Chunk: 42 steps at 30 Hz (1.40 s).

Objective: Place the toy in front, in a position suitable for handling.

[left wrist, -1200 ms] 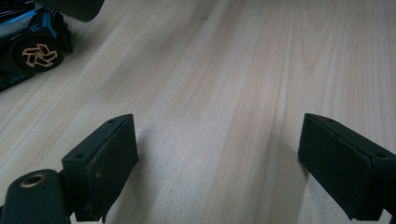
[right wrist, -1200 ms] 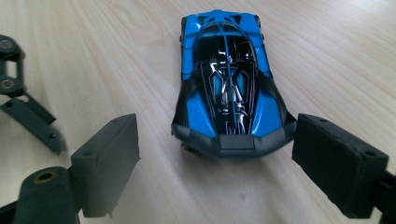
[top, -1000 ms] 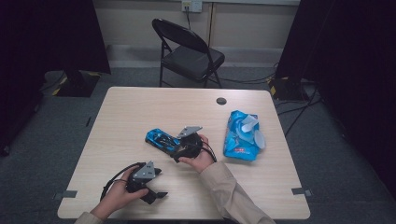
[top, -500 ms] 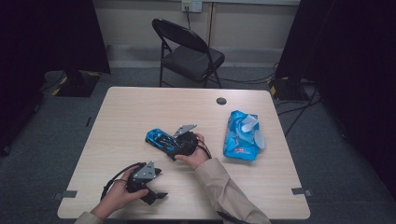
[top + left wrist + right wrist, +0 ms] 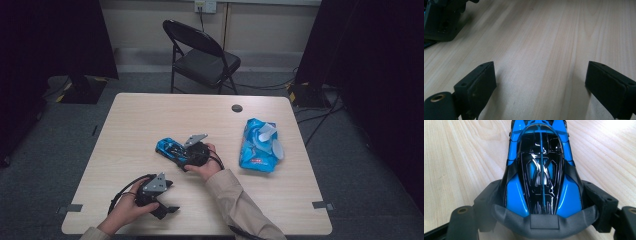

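The table has a light wooden top with a fine grain, rounded corners and a small dark round cap near its far edge. It stands on a grey carpet floor, where some pieces of tape lie near the table's front corners. Behind the table is a black folding chair, and beyond it a pale wall with a socket and a cable going down from it. Dark curtains hang at both sides of the room, and more cables lie on the floor at the right.

A blue toy car with a black roof stands on the middle of the table. The right gripper is at the rear end of the car; in the right gripper view the car sits between the two jaws, which have just been closing and now lie against its sides. The left gripper rests near the front edge of the table, well apart from the car, with its jaws spread wide over bare wood. A blue packet of wipes lies to the right of the car.
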### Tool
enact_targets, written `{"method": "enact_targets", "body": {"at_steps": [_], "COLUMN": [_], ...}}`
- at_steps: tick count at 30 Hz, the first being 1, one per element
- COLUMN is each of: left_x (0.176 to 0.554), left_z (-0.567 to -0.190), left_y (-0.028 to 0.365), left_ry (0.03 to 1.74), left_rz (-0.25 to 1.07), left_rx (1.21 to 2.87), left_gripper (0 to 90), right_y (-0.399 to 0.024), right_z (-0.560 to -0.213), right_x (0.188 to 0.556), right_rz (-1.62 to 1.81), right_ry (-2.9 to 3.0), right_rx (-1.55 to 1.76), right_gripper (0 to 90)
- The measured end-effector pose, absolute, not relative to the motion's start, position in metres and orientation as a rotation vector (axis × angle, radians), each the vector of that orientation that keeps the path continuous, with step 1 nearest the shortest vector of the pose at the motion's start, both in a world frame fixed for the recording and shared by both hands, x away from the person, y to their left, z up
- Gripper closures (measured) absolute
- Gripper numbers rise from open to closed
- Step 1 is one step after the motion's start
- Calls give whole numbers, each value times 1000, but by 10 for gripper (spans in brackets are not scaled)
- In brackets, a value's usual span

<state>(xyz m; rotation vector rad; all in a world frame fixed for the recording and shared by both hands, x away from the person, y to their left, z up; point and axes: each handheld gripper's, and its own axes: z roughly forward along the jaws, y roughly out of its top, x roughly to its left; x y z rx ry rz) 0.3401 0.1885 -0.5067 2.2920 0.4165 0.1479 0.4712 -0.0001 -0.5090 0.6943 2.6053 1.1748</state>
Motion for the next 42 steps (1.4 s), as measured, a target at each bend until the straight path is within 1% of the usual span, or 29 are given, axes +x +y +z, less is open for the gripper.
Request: {"method": "enact_targets", "body": {"at_steps": [12, 29, 42], "left_x": [341, 341, 341], "left_z": [-506, -507, -507], "left_y": [189, 188, 188], "left_ry": [411, 411, 406], "left_rz": [148, 145, 147], "left_rx": [2299, 2297, 2302], "left_gripper": [88, 78, 78], "right_y": [-5, -15, -13], "right_z": [-506, -473, -452], "right_x": [467, 469, 472], "right_rz": [1171, 1231, 1293], "right_ry": [2602, 2520, 2469], "right_rx": [706, 759, 787], "right_gripper": [247, 249, 249]}}
